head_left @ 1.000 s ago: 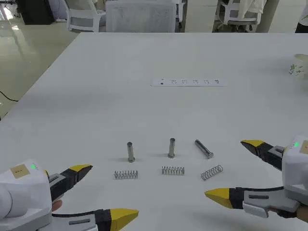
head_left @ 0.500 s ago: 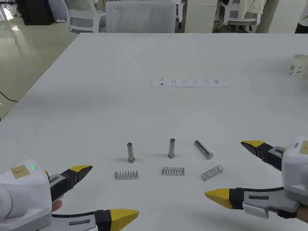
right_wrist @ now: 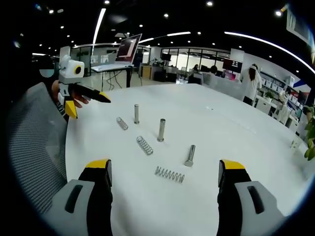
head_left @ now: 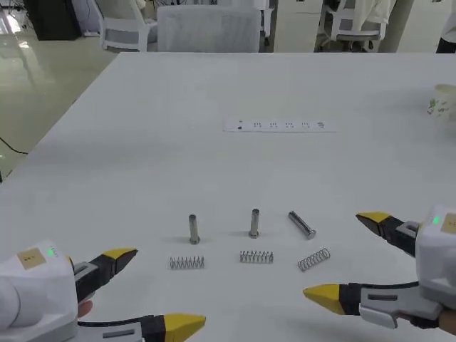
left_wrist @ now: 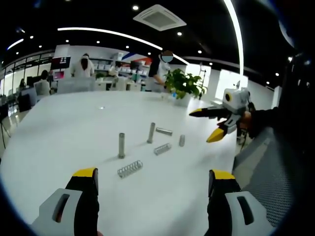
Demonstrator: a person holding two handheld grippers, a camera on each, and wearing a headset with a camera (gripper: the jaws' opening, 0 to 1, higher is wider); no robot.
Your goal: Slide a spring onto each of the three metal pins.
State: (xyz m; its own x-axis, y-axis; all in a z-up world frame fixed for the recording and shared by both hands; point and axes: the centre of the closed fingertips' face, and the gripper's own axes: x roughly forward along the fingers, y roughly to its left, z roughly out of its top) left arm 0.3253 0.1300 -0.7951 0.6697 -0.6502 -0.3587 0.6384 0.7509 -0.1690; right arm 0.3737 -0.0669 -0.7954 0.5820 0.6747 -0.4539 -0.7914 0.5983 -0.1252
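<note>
Before closing on anything, note layout on desk: left spring, middle spring, right spring lying flat, each just before own pin; left pin, middle pin upright, right pin on side. Note left tongs, right tongs spread wide, empty, apart from parts. Expect light, soft, roll-prone coils: pinch gently mid-length. Expect stiff, smooth, tippy pins: steady low on shank.

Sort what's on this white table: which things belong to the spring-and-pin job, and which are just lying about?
Job:
left upright steel pin
middle upright steel pin
steel pin lying on its side
left coiled wire spring
middle coiled wire spring
right coiled wire spring

Lying about:
flat white power strip
pale patterned cup, blurred, at the right edge
</note>
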